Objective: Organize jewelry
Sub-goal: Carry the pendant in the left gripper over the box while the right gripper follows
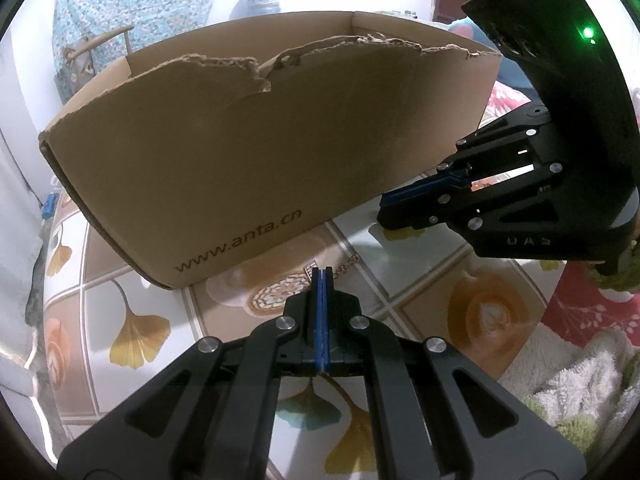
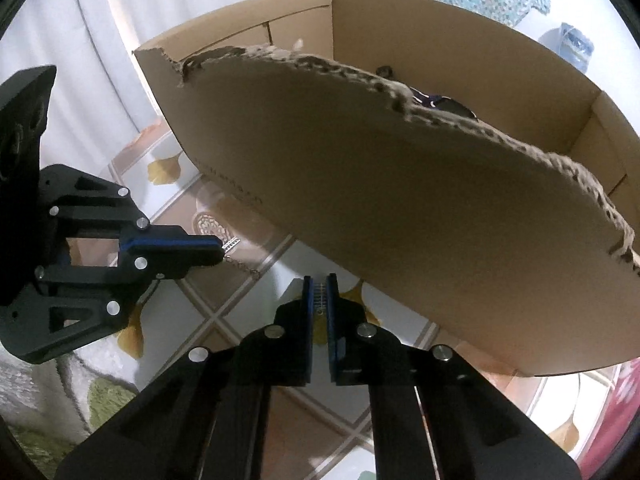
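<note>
A brown cardboard box (image 1: 240,140) with a torn rim stands on the patterned table, and both grippers sit low in front of its near wall (image 2: 400,208). My left gripper (image 1: 322,270) is shut on a sparkly strip (image 2: 231,244) of a bracelet. Its thin chain (image 1: 347,263) trails on the cloth beside the tip. In the right wrist view the left gripper (image 2: 221,246) comes in from the left. My right gripper (image 2: 319,279) is shut on another glittering strip (image 2: 319,298), seen between its blue pads. In the left wrist view the right gripper (image 1: 382,210) reaches in from the right.
Dark items (image 2: 440,102) lie inside the box. The tablecloth (image 1: 136,336) shows ginkgo leaves and tiles. A fluffy white and green cloth (image 1: 580,384) and red fabric (image 1: 580,308) lie at the right. A water jug (image 1: 256,0) and a chair stand behind.
</note>
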Demonstrator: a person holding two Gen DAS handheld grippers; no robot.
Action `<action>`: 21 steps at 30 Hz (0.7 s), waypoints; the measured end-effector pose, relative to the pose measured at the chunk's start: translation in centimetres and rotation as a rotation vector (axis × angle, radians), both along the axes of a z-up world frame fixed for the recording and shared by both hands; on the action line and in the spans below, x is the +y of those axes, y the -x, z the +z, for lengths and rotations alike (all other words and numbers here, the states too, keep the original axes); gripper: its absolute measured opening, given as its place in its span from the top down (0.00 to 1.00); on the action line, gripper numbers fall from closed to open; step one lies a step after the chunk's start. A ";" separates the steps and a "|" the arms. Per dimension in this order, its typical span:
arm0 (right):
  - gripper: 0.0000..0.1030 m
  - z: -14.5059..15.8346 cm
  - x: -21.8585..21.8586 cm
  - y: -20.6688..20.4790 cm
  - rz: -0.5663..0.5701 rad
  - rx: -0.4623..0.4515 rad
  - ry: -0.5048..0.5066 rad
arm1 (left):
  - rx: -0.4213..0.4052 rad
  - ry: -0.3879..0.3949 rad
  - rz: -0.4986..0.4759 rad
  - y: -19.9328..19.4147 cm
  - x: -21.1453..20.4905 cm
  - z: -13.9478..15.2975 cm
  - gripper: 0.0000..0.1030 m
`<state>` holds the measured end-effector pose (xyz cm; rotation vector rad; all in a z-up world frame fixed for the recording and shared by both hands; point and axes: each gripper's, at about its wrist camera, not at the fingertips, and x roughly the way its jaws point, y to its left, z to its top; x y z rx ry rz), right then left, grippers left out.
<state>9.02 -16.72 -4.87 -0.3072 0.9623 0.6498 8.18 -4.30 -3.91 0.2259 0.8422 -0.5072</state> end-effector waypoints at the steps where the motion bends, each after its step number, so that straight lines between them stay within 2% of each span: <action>1: 0.95 0.0 0.0 0.0 -0.001 0.000 -0.003 | 0.000 0.000 0.000 0.0 0.0 0.0 1.00; 10: 0.95 0.3 -0.8 0.5 -0.031 0.004 -0.052 | -0.004 0.005 0.002 -0.1 0.3 0.0 1.00; 21: 0.95 4.0 -3.7 2.0 -0.092 -0.054 -0.128 | -0.056 0.038 0.018 1.1 0.7 1.9 1.00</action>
